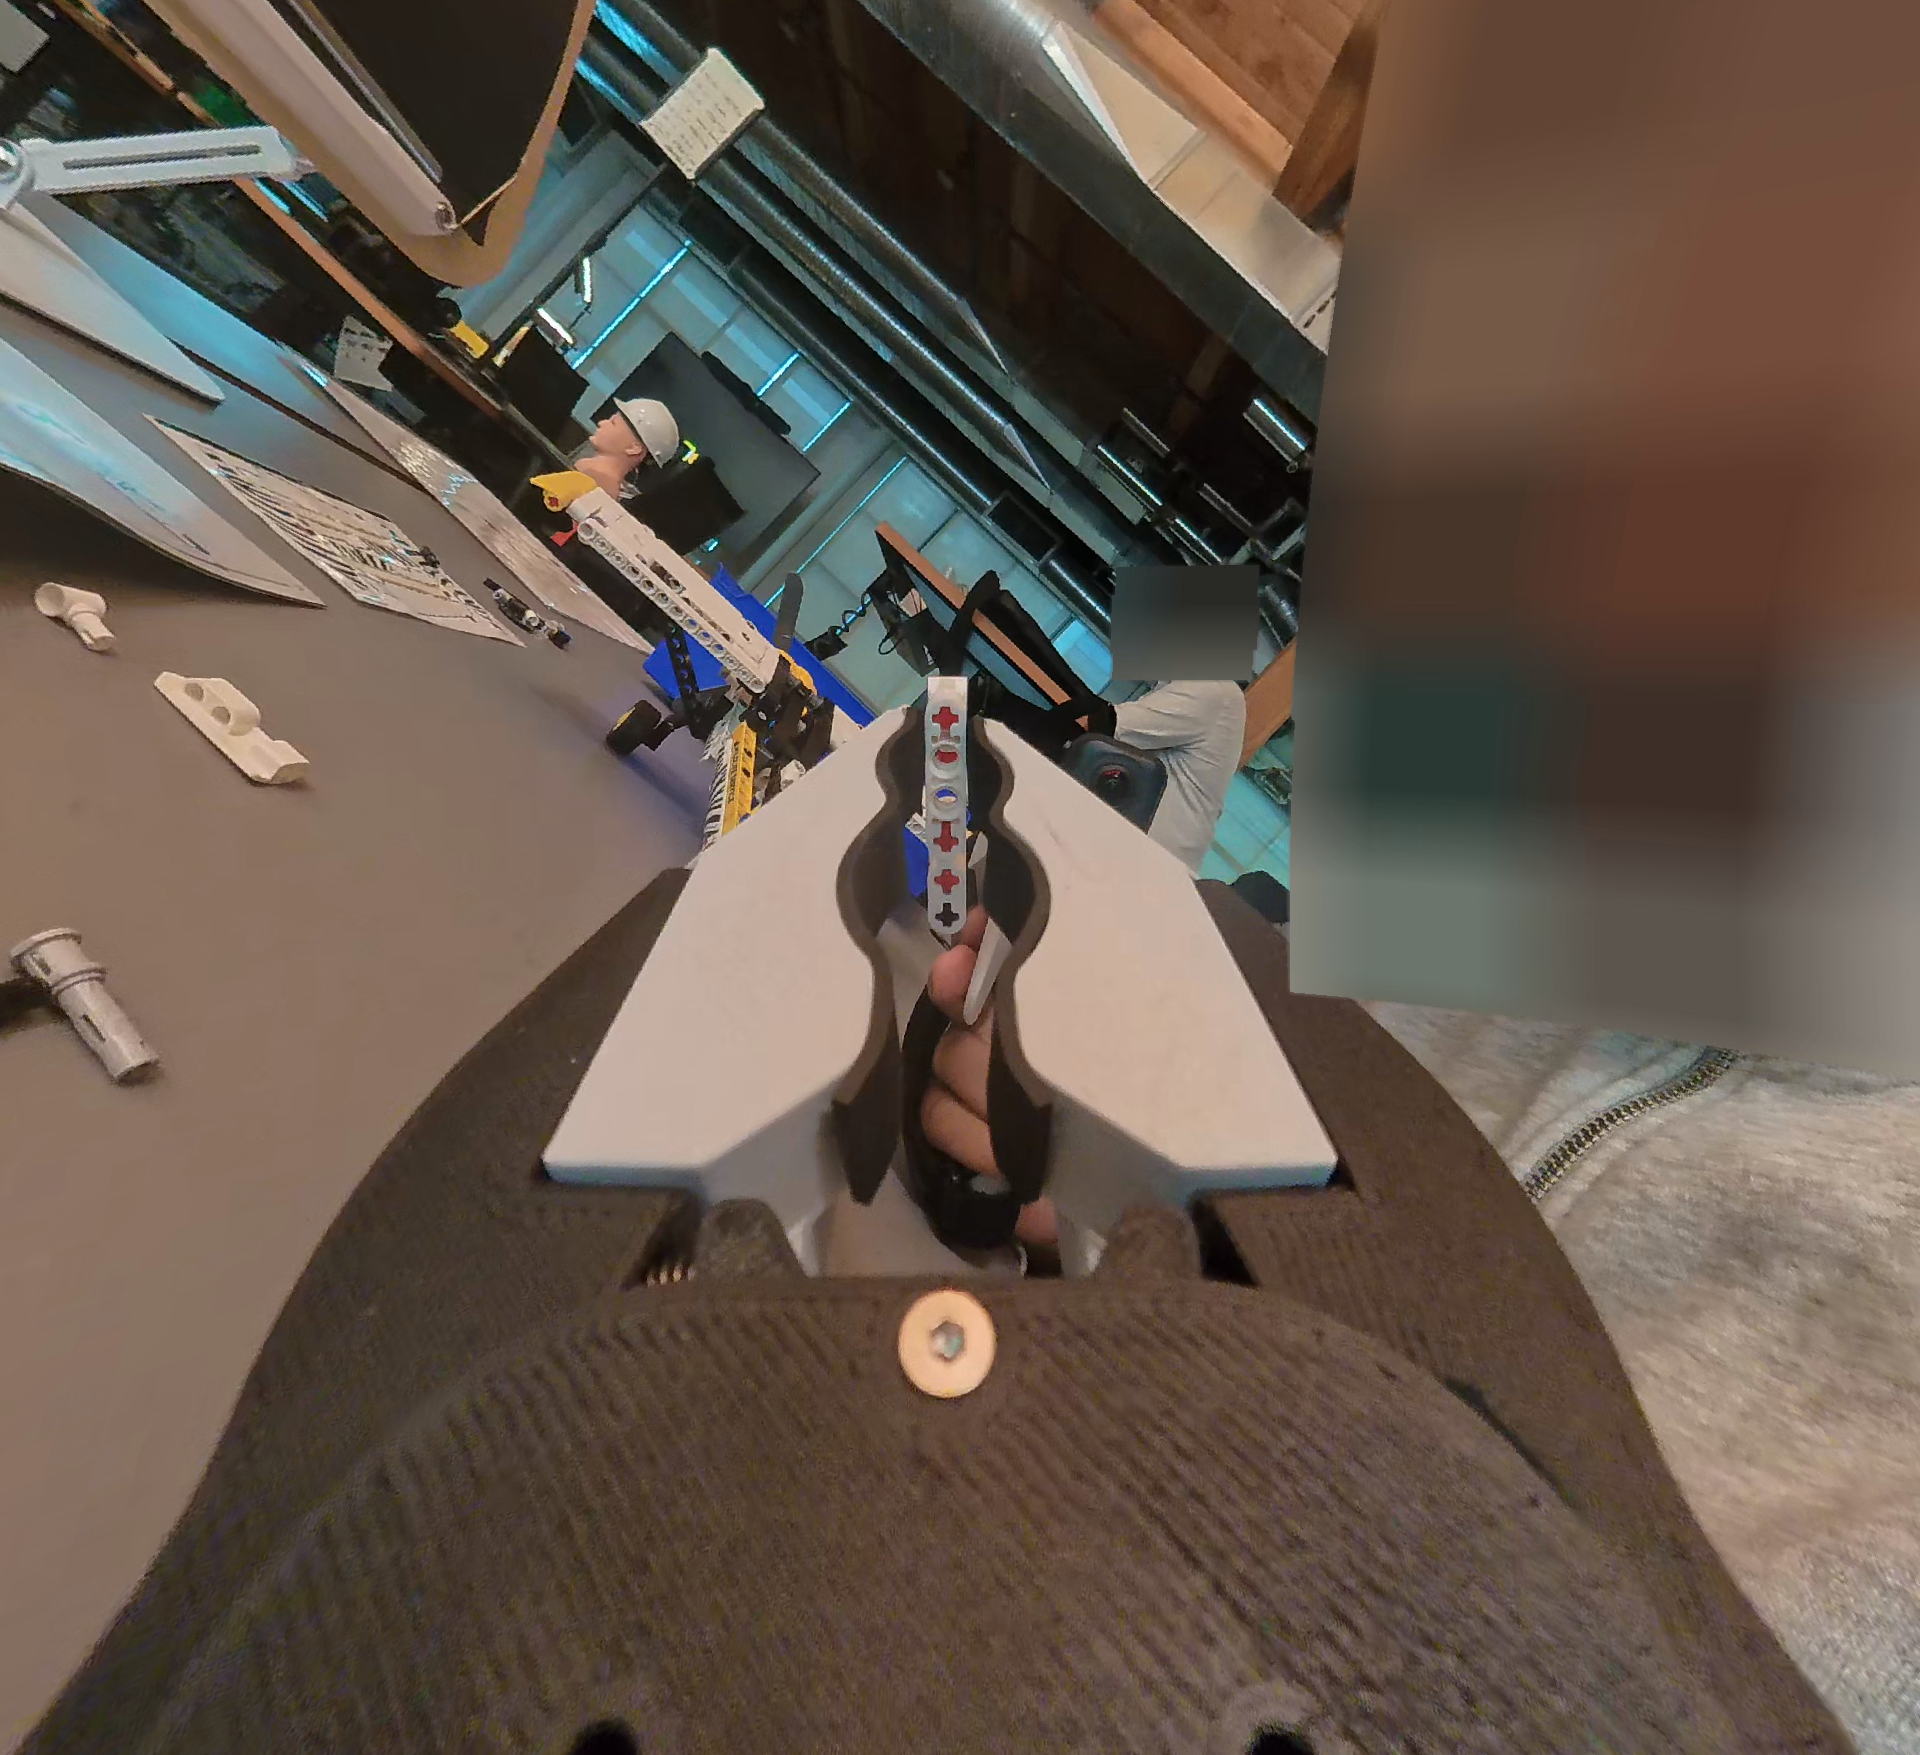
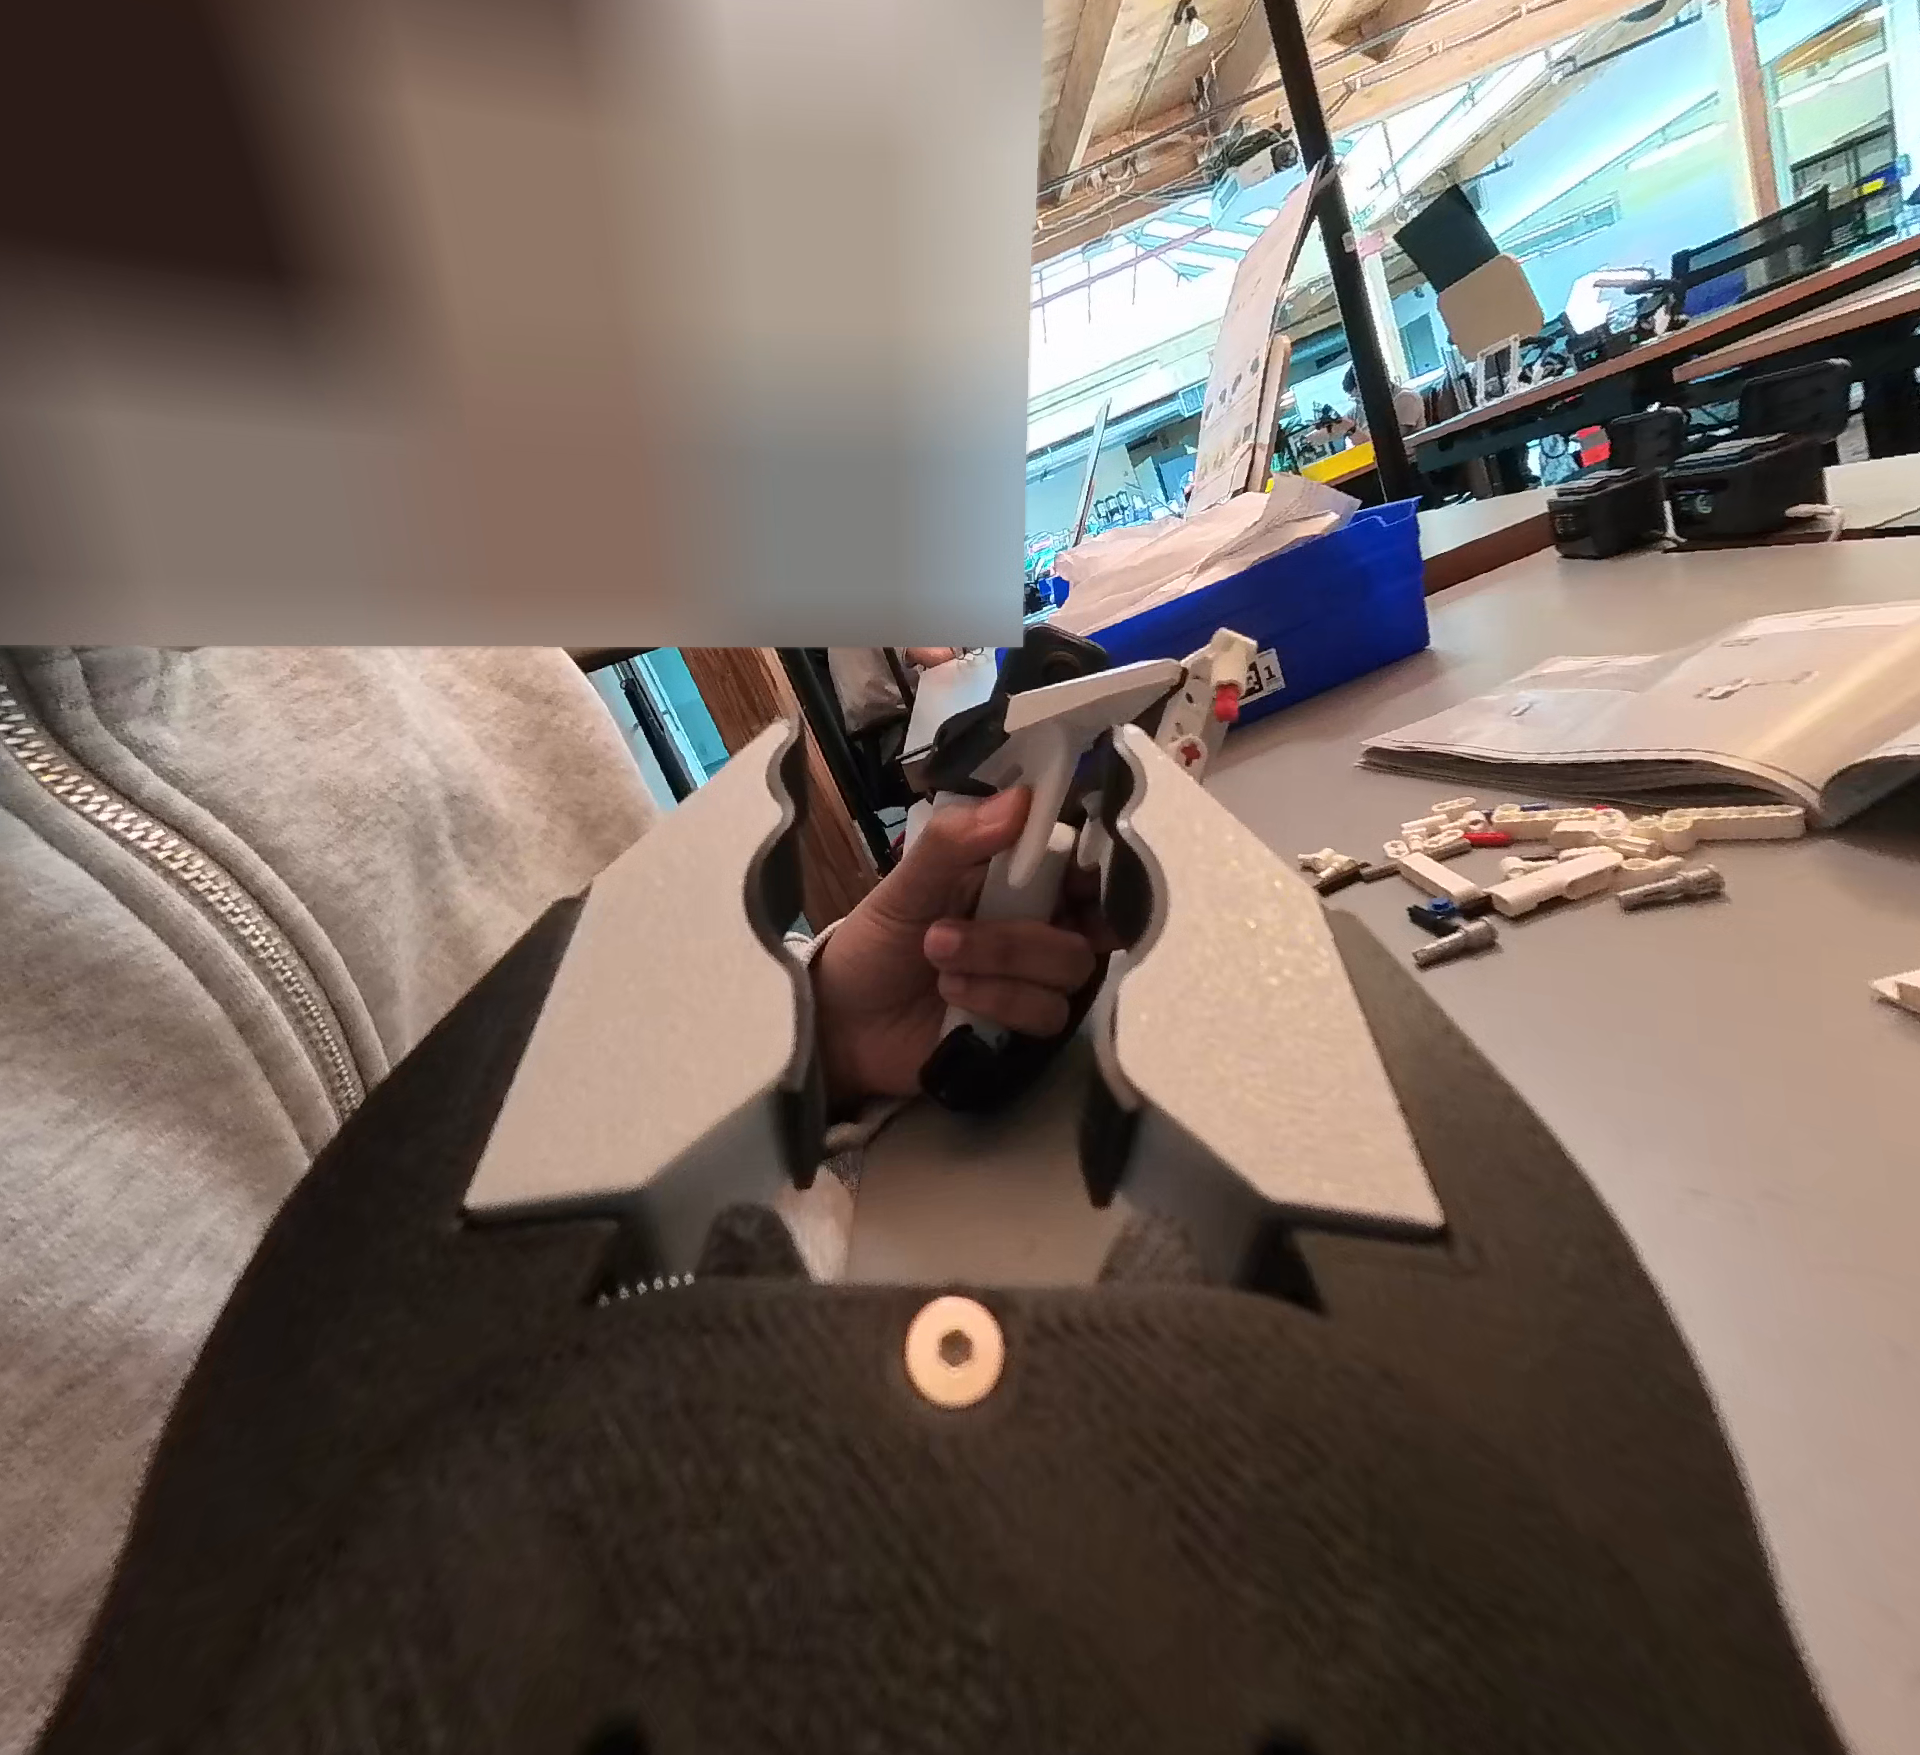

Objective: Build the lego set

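Note:
My left gripper (image 1: 948, 775) is shut on a thin light-grey Lego beam (image 1: 945, 864) with red cross holes, held upright above the table. My right gripper (image 2: 958, 760) is open and empty, raised in front of a person's grey hoodie. In the right wrist view a hand holds the left gripper (image 2: 1049, 718) just beyond my open fingers, with the beam (image 2: 1195, 718) sticking out to its right. A partly built white, yellow and black Lego model (image 1: 717, 666) stands on the grey table (image 1: 416, 874) behind the left gripper.
Loose white parts (image 1: 234, 726) and a grey pin (image 1: 83, 999) lie left of the left gripper, near printed sheets (image 1: 343, 531). An open instruction booklet (image 2: 1662, 718), several loose pieces (image 2: 1507, 864) and a blue bin (image 2: 1299, 604) are on the table to the right.

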Tool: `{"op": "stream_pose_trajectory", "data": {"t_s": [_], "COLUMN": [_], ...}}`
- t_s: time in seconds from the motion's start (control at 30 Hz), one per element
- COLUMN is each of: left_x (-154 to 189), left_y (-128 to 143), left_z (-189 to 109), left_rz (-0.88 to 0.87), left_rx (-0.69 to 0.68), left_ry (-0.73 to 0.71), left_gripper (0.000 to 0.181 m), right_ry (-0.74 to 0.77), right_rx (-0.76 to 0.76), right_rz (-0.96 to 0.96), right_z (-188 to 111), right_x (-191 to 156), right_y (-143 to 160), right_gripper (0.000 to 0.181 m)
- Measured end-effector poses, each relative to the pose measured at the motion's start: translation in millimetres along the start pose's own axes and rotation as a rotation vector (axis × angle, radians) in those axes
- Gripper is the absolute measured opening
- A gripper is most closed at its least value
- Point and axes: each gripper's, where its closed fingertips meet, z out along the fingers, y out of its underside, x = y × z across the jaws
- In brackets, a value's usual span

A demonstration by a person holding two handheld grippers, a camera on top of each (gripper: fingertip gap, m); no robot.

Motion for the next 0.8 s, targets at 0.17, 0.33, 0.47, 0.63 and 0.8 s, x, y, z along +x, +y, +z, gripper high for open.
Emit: {"op": "stream_pose_trajectory", "data": {"t_s": [0.17, 0.33, 0.47, 0.63, 0.8], "left_x": [1, 15, 19, 19, 10], "left_y": [1, 15, 26, 28, 22], "left_z": [1, 6, 10, 11, 8], "left_rz": [-0.003, 0.04, 0.049, 0.043, 0.017], "left_rx": [-0.009, -0.085, -0.148, -0.16, -0.123], "left_ry": [0.009, 0.075, 0.086, 0.094, 0.04], "left_gripper": [0.005, 0.005, 0.005, 0.005, 0.005], "right_ry": [0.016, 0.115, 0.128, 0.128, 0.173], "right_rx": [0.028, 0.059, 0.039, 0.04, 0.083], "right_rz": [0.009, -0.008, 0.05, 0.057, 0.059], "right_z": [-4, -11, -11, -13, -22], "right_x": [3, 18, 23, 22, 28], "right_y": [-5, -11, -7, -7, -14], "right_gripper": [0.056, 0.056, 0.05, 0.043, 0.042]}}
